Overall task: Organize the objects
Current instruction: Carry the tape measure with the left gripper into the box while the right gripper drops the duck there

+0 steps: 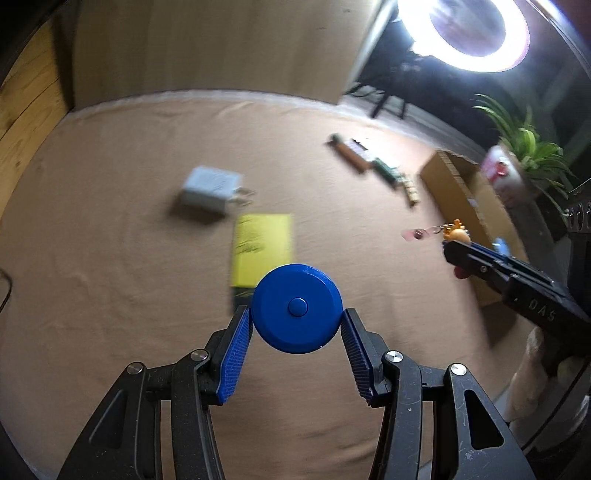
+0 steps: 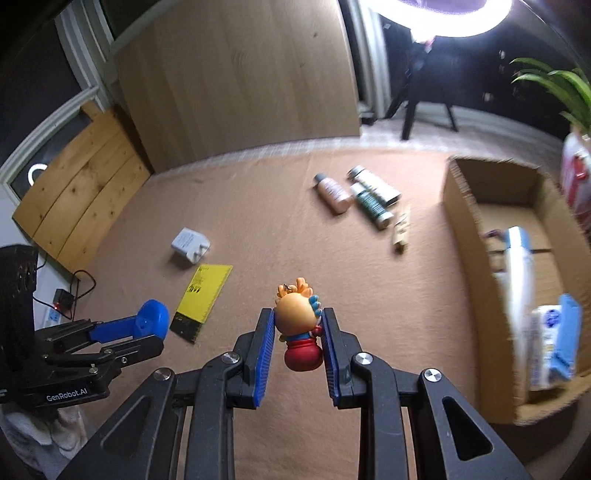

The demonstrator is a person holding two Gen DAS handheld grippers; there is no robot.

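1. Left gripper (image 1: pixel 297 325) has its pads pinched on the rim of a round blue tape-measure puck (image 1: pixel 297 308), jaws roughly half spread around it, and the puck is up off the cloth.
2. Right gripper (image 2: pixel 298 334) is squeezed nearly closed on a little keychain figurine (image 2: pixel 300 332) (orange head, red base), also in the air.
3. So my read: both picks are done and this is the carry step. Next job is getting both over to the cardboard box (image 2: pixel 458 221), which sits ahead and right of the right claw, then letting go above a free spot. It already holds a white tube and a blue-and-white pack.
4. Not sorted yet, ahead of the claws: a yellow card (image 2: pixel 202 295) just past the puck, a white plug adapter (image 2: pixel 189 244) beyond that, and three small bottles (image 2: pixel 356 195) further off to the right.
5. Surface is a tan cloth (image 2: pixel 258 221), a bit wrinkly. Room's dim, with a ring light (image 1: pixel 469 33) glaring up top, a wood panel behind, and a green plant (image 1: pixel 532 147) past the box.
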